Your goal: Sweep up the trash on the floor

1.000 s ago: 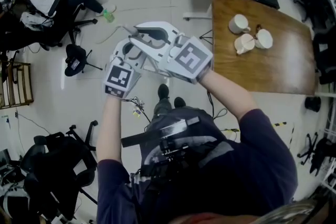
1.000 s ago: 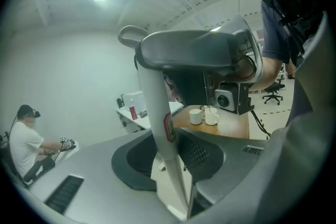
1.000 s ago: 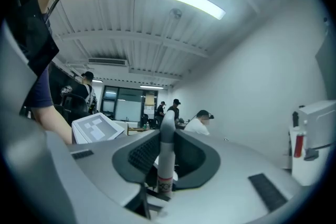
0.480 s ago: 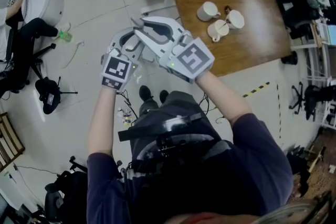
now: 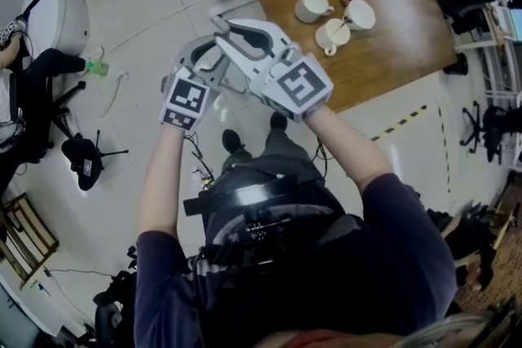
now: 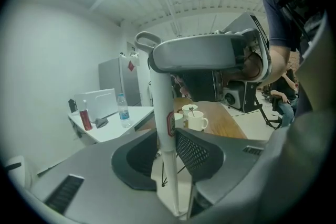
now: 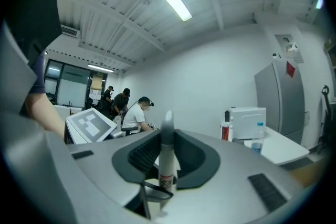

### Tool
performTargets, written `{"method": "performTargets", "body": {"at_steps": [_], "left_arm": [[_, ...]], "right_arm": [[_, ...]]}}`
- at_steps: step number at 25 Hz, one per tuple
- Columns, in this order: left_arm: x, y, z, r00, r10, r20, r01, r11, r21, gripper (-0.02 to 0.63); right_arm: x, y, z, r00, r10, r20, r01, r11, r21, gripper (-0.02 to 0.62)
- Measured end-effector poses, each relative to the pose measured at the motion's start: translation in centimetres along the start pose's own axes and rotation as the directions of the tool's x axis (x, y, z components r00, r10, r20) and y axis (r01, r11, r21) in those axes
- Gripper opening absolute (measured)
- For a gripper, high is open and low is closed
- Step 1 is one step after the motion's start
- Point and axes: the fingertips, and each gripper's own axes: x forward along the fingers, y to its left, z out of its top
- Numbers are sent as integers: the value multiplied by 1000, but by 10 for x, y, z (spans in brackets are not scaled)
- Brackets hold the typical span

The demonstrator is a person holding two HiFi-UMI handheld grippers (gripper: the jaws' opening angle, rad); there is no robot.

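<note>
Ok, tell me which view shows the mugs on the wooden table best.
Head view: all three mugs show whole, from above, on the wooden table. Left gripper view catches them partly behind the white handle in its jaws. Right gripper view shows none, only its held pole.

The wooden table (image 5: 400, 37) on the tiled floor (image 5: 139, 53) bears three white cups (image 5: 312, 6).
</note>
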Motion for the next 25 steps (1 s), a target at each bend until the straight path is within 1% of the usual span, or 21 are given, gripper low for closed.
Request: {"method": "performTargets", "body": {"at_steps": [7, 12, 19, 25], "left_arm": [[30, -3, -4, 1000, -1, -21, 1, 1000, -11, 110], [53, -2, -12, 999, -6, -32, 5, 1000, -18, 109], [87, -9, -26, 997, -58, -51, 56, 998, -37, 100], [117, -22, -37, 990, -116, -77, 114, 993, -28, 98]], "right_arm": [[-8, -28, -16, 999, -43, 9, 43, 999, 24, 98], [-9, -48, -33, 995, -100, -9, 100, 994, 34, 98], [-17, -74, -63, 980, -193, -42, 195, 980, 46, 98], [-31, -99, -88, 955, -289, -73, 294, 953, 68, 98]]}}
